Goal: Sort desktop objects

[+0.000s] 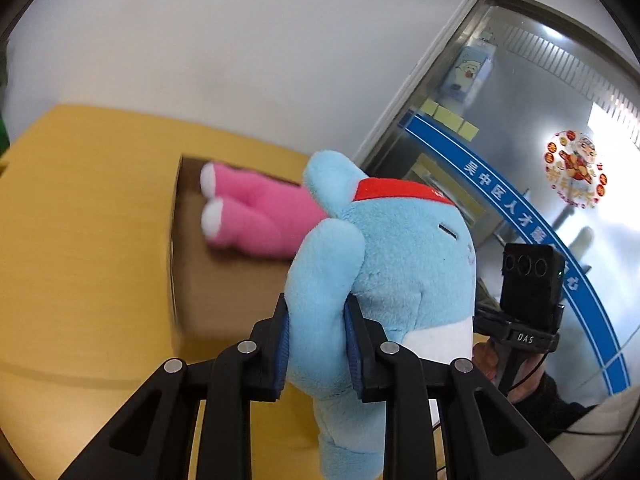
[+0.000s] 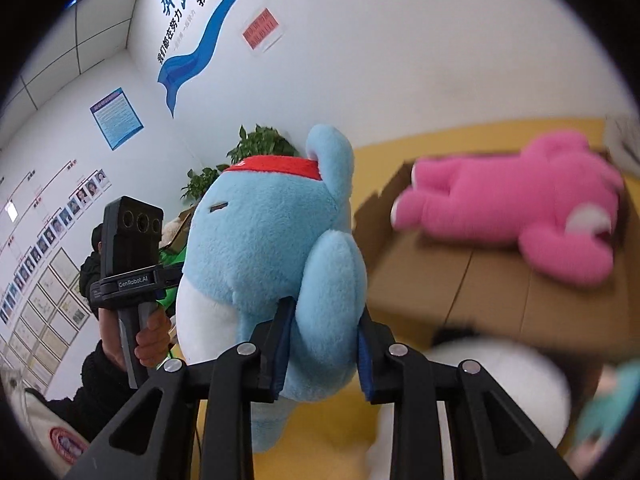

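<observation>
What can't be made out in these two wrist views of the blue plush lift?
- Blue plush: its lower body is hidden behind the left gripper fingers, left view.
- Pink plush: motion-blurred in the right view; in the left view the blue plush covers its head.
- White object and teal object: blurred, the teal one cut by the lens edge, right view.
</observation>
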A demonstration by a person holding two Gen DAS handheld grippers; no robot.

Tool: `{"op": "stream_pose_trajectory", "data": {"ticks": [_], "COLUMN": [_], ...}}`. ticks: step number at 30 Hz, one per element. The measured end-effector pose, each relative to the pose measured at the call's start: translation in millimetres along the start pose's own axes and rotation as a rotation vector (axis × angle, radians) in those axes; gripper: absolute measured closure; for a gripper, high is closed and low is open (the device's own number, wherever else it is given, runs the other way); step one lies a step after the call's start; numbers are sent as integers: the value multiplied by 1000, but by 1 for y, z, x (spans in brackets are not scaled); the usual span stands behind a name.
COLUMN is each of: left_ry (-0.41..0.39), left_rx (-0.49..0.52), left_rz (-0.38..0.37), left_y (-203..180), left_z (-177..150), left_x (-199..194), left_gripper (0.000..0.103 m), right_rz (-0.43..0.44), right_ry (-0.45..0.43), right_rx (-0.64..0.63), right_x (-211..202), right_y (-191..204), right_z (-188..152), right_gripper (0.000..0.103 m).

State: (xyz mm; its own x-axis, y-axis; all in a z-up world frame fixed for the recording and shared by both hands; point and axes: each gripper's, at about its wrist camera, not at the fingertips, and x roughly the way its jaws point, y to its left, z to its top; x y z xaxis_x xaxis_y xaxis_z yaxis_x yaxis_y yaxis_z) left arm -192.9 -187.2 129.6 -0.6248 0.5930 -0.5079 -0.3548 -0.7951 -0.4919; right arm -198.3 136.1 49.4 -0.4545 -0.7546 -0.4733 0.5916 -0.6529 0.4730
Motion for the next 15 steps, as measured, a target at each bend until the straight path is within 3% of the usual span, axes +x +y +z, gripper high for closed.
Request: {"op": "stream_pose_trajectory", "data": {"ticks": [3,7,10,15], "left_ry": [25,87,156,275], "left_rx": [11,-16,-47,-71], "left_rz": [65,142,196,258], "left_y": [27,67,97,126], "left_z": [41,71,75,44], "left_x": [33,85,127,169], "left_gripper": [78,78,78,77], "right_rz": [-6,-34,-56,-58], "right_ry": [10,78,185,357], "right_rx": [-4,19,78,162], "right_x": [27,81,132,176], "right_y": [-30,-73,-114,-152], "right_z": [52,81,81,59], "right_gripper": [76,76,76,75]}}
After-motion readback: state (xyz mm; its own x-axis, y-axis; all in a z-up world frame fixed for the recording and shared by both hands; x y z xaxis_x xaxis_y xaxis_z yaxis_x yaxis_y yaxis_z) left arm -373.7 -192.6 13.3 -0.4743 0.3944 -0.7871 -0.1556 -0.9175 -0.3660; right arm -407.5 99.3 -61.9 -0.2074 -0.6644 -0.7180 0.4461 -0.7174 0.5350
